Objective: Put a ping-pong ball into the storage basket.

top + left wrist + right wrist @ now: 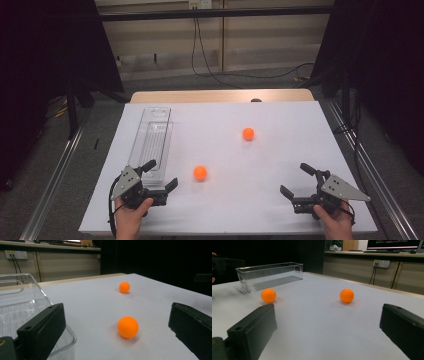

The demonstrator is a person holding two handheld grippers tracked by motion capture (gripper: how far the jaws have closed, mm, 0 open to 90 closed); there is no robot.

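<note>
Two orange balls lie on the white table. The near ball sits just right of my left gripper, whose jaws stand open and hold nothing. The far ball rests toward the table's middle right. A clear plastic bin stands lengthwise at the left, its near end beside my left gripper. My right gripper is open above the table's front right, apart from both balls.
The white table ends in a wooden strip at the back. Black curtains hang at both sides, metal rails run along the floor, and cables trail down the back wall.
</note>
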